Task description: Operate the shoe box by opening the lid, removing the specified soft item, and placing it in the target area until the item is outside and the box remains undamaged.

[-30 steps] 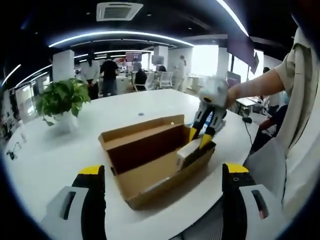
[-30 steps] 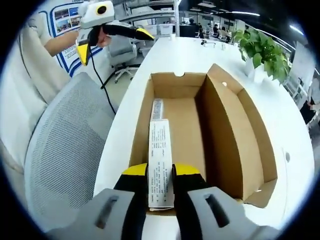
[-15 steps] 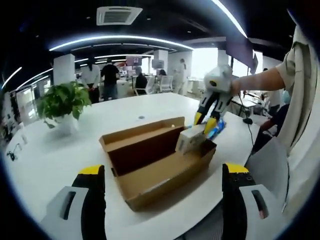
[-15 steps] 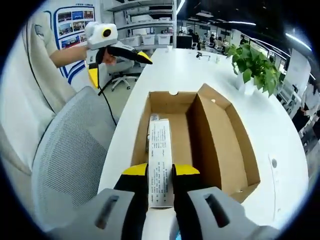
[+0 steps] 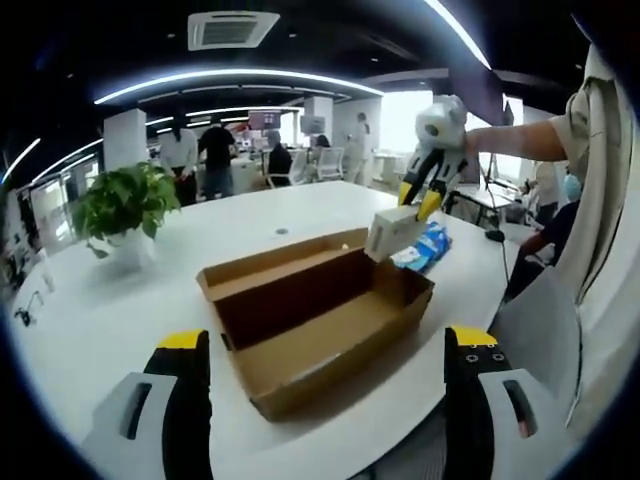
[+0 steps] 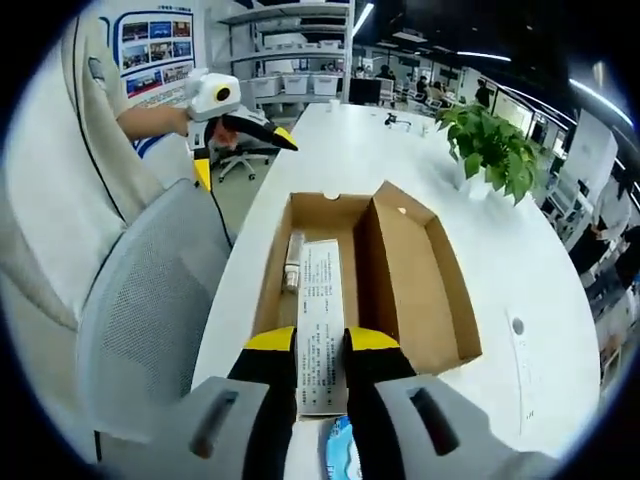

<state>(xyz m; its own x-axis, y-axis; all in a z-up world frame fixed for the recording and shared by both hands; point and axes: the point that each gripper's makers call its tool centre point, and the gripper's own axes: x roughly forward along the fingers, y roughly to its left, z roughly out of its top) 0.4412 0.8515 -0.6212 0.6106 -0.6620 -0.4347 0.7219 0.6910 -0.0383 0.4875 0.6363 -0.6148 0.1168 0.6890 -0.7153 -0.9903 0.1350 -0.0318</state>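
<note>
A: Start with the left gripper view. What is on the table?

B: A long, brown corrugated-cardboard shoe box sits on a smooth white table. Its lid stands open along the far side, and the plain brown floor inside shows bare from this angle. A leafy potted plant stands well apart on the table, and a blue-and-white packet lies just beyond the box's far end.

A: And the claws in that view?

B: The left gripper has its grey, yellow-tipped jaws spread wide at the bottom of the view, with nothing between them and touching nothing. The right gripper hangs above the far end of the box, pinching a pale rectangular item that is lifted clear of the cardboard.

A: Now the right gripper view.

B: The right gripper is closed tight on the item, a flat white slab with printed text on its face, held lengthwise between the two yellow pads. Beyond it the box lies open, a flat rectangular trough with a raised lid panel on the right; something small and pale lies by its left inner wall, too small to identify. A grey mesh chair back curves beside the table edge. The left gripper shows at the upper left, held in a hand, jaws parted.
</note>
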